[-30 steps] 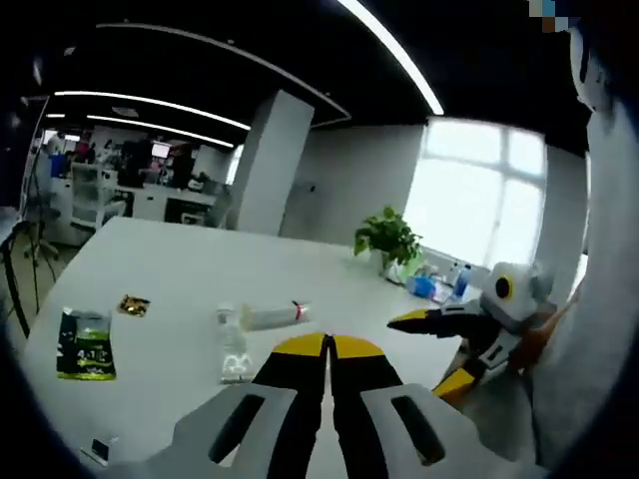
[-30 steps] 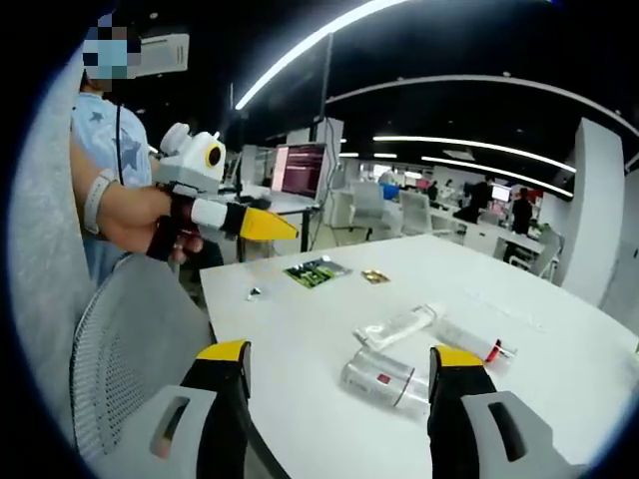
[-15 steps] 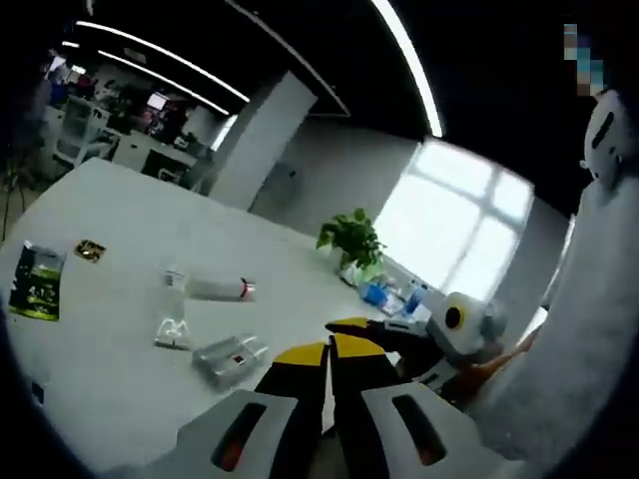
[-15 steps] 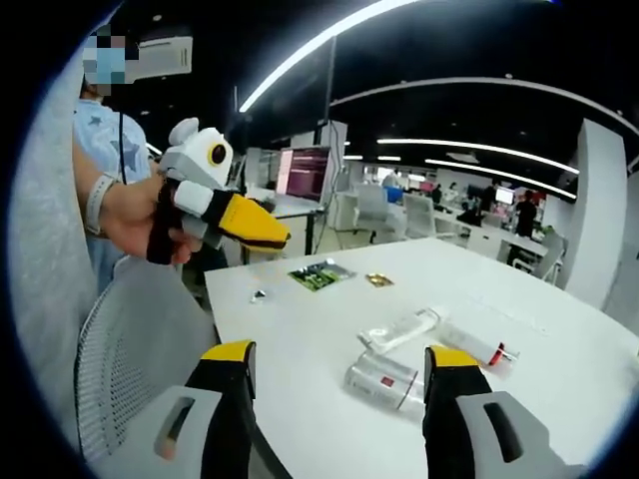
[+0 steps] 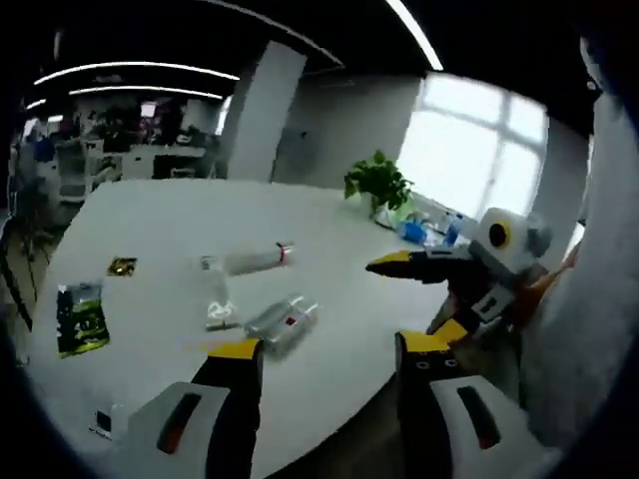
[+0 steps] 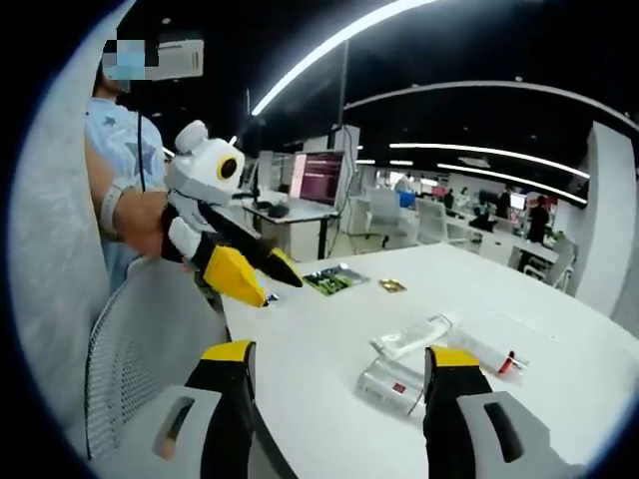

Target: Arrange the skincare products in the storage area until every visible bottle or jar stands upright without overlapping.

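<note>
Three skincare products lie on their sides on the white table (image 5: 150,215): a clear bottle (image 5: 283,322) (image 6: 391,384), a flat clear tube (image 5: 213,299) (image 6: 411,334) and a white tube with a red cap (image 5: 255,259) (image 6: 489,354). My left gripper (image 5: 327,349) (image 6: 278,291) is open and holds nothing, hovering short of the table edge. Off the table's near edge, my right gripper (image 6: 341,354) (image 5: 414,299) also stands open and holds nothing, with the clear bottle just beyond its jaws.
A green packet (image 5: 80,317) (image 6: 327,279) and a small gold packet (image 5: 122,265) (image 6: 391,286) lie left of the products. A potted plant (image 5: 377,185) and blue bottles (image 5: 414,232) stand at the far edge. A grey mesh chair (image 6: 140,369) sits below the table edge.
My left gripper's jaws, shut together before, have spread open. The right gripper has stayed open. Both views have shifted with the hands; the products have not moved.
</note>
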Demonstrator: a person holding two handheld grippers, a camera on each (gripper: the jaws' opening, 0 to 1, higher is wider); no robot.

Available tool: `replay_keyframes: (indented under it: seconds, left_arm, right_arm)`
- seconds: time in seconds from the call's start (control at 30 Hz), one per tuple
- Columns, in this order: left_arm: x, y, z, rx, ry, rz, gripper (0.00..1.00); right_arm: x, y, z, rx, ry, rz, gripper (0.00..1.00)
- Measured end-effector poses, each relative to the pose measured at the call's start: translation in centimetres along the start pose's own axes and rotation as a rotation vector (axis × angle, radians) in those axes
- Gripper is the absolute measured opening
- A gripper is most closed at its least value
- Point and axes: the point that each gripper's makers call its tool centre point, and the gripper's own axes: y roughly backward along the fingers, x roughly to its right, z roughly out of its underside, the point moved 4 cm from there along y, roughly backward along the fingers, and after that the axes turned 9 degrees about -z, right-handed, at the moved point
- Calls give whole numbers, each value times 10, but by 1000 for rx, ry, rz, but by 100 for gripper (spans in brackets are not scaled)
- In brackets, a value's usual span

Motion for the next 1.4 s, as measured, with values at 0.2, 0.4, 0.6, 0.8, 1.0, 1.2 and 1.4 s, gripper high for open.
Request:
replay_keyframes:
  seconds: [0.2, 0.4, 0.6, 0.8, 1.0, 1.2, 1.4]
  left_arm:
    - [-22, 2, 15, -32, -82, -172, 98]
    - [-37, 7, 17, -40, -141, -286, 99]
    - [-41, 4, 30, -88, -196, -307, 99]
    - [-39, 1, 26, -50, -273, -370, 99]
    - [-37, -5, 30, -40, -306, -367, 99]
    - [-37, -4, 26, -15, -295, -374, 96]
    - [-35, -4, 22, 30, -277, -367, 92]
  right_arm:
    - [0, -1, 1, -13, -3, -6, 79]
    - [0, -4, 5, -29, -59, -42, 99]
    - [14, 1, 4, -29, -97, -18, 99]
    - [39, 0, -6, -61, -64, -36, 99]
    - [61, -11, -21, -94, -10, -100, 98]
    - [86, -21, -44, -144, 142, -157, 96]
    - [105, -34, -51, -182, 156, -217, 99]
